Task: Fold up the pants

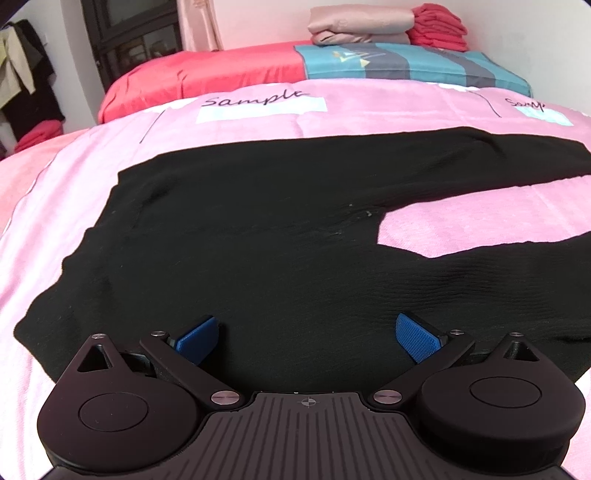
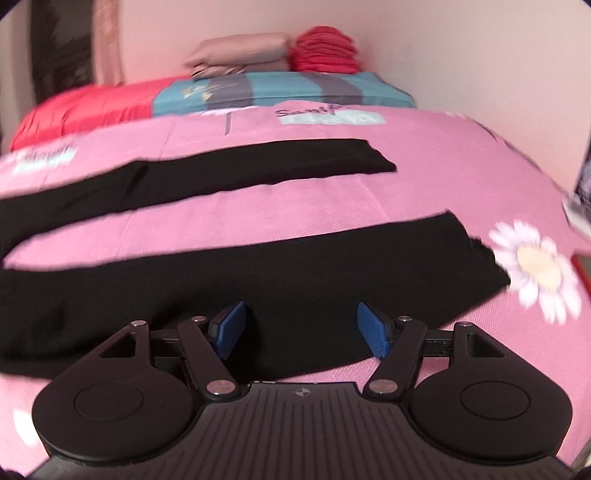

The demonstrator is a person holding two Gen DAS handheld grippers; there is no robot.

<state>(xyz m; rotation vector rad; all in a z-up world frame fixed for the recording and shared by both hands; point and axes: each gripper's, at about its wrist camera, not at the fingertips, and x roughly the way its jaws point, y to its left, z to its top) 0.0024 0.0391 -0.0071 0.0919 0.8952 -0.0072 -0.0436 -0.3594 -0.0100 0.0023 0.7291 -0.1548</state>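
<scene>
Black pants [image 1: 258, 229] lie spread flat on a pink bed cover [image 1: 332, 114]. The left wrist view shows the waist and seat, with the two legs splitting off to the right. My left gripper [image 1: 308, 338] is open, its blue pads [image 1: 197, 338] just above the near waist edge. The right wrist view shows both legs [image 2: 258, 266], the far one [image 2: 258, 166] apart from the near one. My right gripper [image 2: 301, 328] is open over the near leg's lower part, close to its cuff [image 2: 476, 258]. Neither holds cloth.
Folded beige [image 1: 362, 26] and red [image 1: 437, 29] cloth stacks sit on a teal-grey striped pillow [image 1: 406, 62] at the far wall. A red sheet [image 1: 203, 77] covers the bed's far left. A dark cabinet [image 1: 129, 33] stands beyond. A daisy print [image 2: 535, 266] marks the cover at right.
</scene>
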